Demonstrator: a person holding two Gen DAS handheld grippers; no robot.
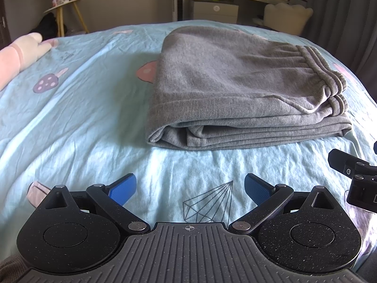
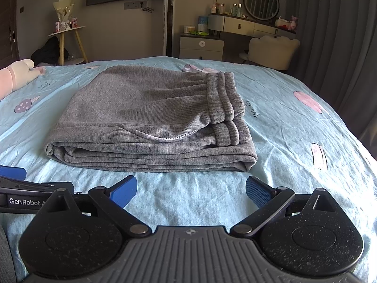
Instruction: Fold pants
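pants (image 1: 240,87): grey knit sweatpants, lying on the bed (image 1: 70,108) as a compact stack of several layers, centred ahead of both grippers. I judge the fold as good as done.
waistband (image 2: 226,94): elastic, ribbed, doubled over at the stack's right end; thickest part of the stack.
fold edge (image 2: 150,155): near side shows approx. four or five stacked layers, ends rolled at the left corner.
handling (est.): soft, limp, no stiffness; light to medium weight; fleece-type surface, good friction on pads, not fragile. Layers will slide apart if I lift by the top ply only.
grip point (est.): pinch the full thickness at the near left and near right corners, one gripper per corner; avoid the loose pocket opening (image 2: 165,138).
left gripper (image 1: 189,189): jaws spread wide, nothing between the blue pads, no contact w/ cloth; hovers over bare sheet short of the stack.
right gripper (image 2: 190,191): jaws spread wide, empty, not touching the pants; near edge of the stack just ahead.
spacing: both grippers side by side, close together; each shows at the edge of the other's view.
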